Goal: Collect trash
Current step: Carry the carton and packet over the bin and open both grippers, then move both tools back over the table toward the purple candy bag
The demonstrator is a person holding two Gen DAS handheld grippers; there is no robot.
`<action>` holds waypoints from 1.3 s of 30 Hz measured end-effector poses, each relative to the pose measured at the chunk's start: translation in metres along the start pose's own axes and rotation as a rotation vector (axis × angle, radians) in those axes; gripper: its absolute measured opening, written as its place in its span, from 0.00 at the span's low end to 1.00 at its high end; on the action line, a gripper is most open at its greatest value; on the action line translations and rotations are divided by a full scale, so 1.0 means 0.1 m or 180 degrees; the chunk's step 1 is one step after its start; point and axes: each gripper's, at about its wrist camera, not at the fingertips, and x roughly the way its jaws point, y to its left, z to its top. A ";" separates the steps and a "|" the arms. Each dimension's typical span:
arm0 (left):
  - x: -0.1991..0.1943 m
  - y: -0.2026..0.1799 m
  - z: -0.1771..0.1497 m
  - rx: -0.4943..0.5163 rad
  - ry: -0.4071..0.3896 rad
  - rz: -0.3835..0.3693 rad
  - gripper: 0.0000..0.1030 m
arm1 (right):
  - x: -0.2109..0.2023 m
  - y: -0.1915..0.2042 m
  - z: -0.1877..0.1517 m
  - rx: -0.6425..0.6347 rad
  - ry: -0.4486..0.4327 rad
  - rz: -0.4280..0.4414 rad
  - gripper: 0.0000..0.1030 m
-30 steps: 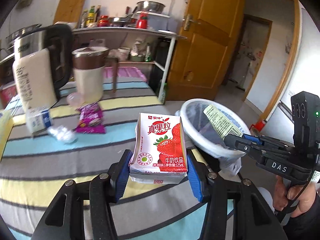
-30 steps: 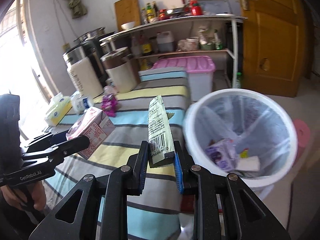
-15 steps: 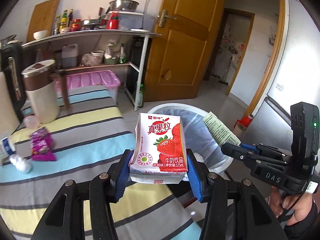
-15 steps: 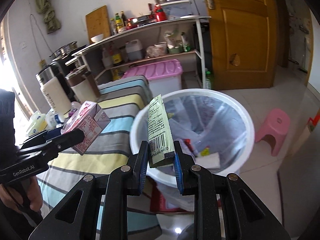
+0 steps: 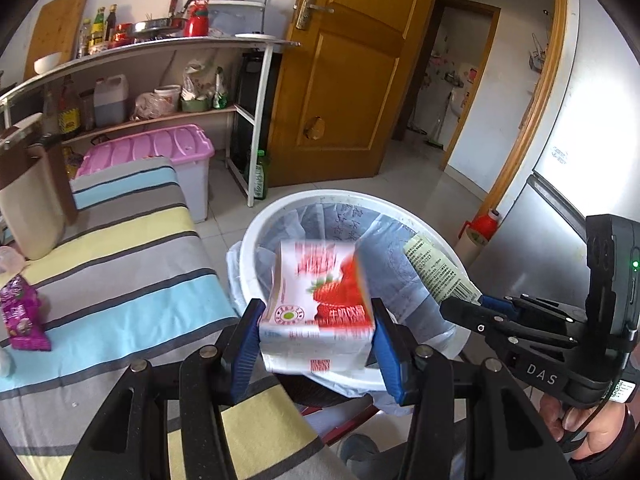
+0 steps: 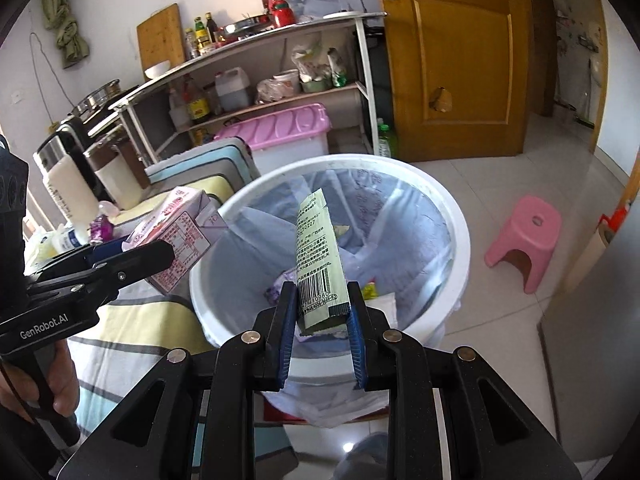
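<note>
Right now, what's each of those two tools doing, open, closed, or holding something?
Left tool: closed on the strawberry milk carton, above the white bin.
Right tool: closed on the green wrapper, over the same bin.

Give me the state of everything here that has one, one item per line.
Left gripper: shut on the milk carton, over the bin.
Right gripper: shut on the green wrapper, over the bin.
Bin: open, bag-lined, some trash inside.
Door: ajar.
Pink box: lid on.
Purple packet: lying on the striped cloth.
</note>
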 end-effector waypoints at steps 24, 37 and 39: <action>-0.19 0.09 -0.02 -0.0152 -0.0049 -0.0139 0.51 | -0.15 0.06 -0.01 0.0030 -0.0058 0.0065 0.40; -0.62 0.23 -0.30 -0.0160 -0.0148 0.0019 0.51 | -0.42 0.35 -0.06 -0.0083 -0.0203 0.0274 0.40; -0.70 0.27 -0.35 -0.0176 -0.0171 0.0066 0.51 | -0.47 0.42 -0.07 -0.0109 -0.0224 0.0316 0.40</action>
